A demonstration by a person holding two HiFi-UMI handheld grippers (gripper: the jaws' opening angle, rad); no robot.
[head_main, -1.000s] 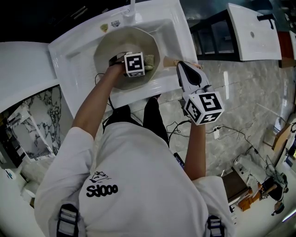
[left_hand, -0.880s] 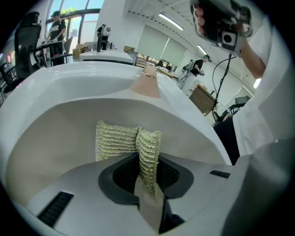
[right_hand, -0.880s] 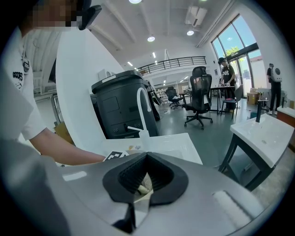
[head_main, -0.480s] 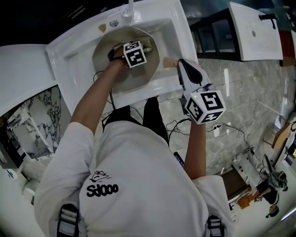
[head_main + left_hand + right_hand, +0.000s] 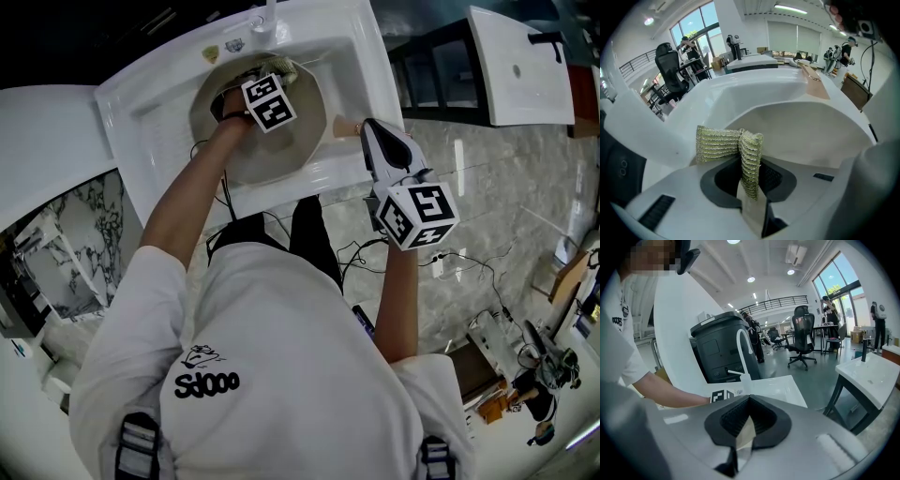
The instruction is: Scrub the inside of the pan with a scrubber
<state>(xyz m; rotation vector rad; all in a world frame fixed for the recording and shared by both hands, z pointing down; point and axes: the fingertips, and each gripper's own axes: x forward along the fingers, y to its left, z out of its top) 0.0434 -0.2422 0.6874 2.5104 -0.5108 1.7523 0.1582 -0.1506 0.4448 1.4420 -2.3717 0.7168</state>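
A cream pan sits in the white sink. My left gripper reaches into it near the far rim, shut on a yellow-green woven scrubber. In the left gripper view the scrubber is folded between the jaws of my left gripper and presses the pan's pale inner wall. The pan's wooden handle points right, and my right gripper is shut on it. In the right gripper view the tan handle shows clamped in my right gripper.
A faucet stands at the sink's far edge and appears as a curved spout in the right gripper view. A second white basin stands to the right. Cables lie on the marble floor by the person's legs.
My left gripper has carried the scrubber from the pan's middle up toward the far rim near the faucet. The right gripper has kept hold of the handle in place.
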